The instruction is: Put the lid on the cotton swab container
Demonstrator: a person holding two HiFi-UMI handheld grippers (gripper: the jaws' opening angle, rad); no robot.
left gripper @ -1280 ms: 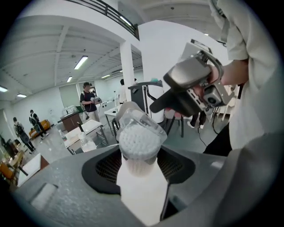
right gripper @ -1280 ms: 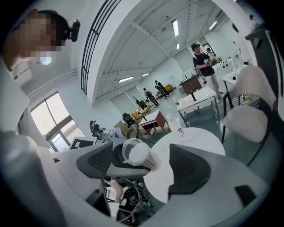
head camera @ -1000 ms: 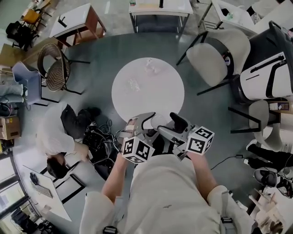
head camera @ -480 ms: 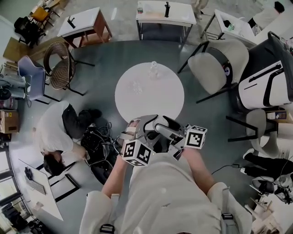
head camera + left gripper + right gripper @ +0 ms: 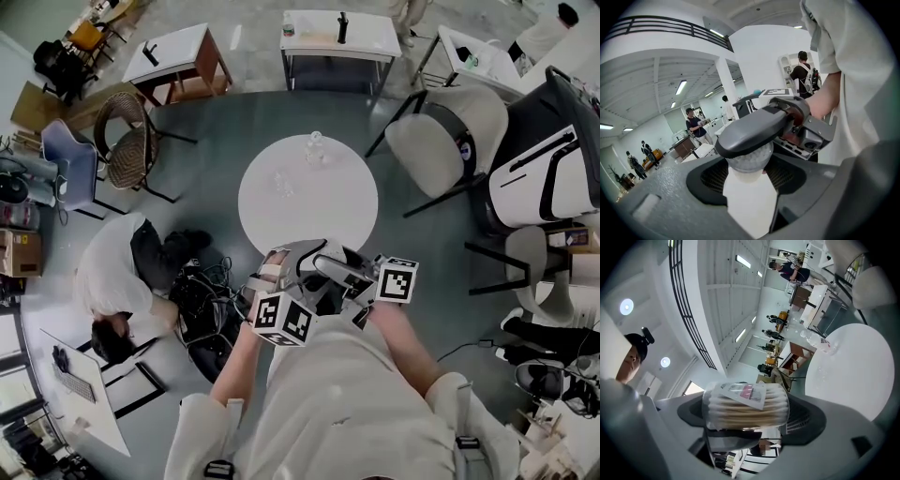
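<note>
In the head view my two grippers meet close to my body, above the near rim of the table. The right gripper (image 5: 330, 265) (image 5: 746, 420) is shut on a clear cotton swab container (image 5: 740, 411), which lies sideways between its pads with a pink and white label on top. In the left gripper view a clear round lid (image 5: 750, 159) sits at the container's end and swab tips show through it. The left gripper (image 5: 298, 255) (image 5: 750, 176) has its jaws closed on that lid from both sides. A jaw of the right gripper lies across the lid's top.
A round white table (image 5: 309, 216) stands ahead with a clear bottle (image 5: 314, 147) and a small clear item (image 5: 279, 181) on it. A person (image 5: 112, 281) crouches at the left beside dark bags and cables (image 5: 202, 305). A white chair (image 5: 441, 127) stands at the right.
Both grippers stay joined around the container and have lifted a little. The right gripper has rolled, and its marker cube has drawn nearer to the left one.
</note>
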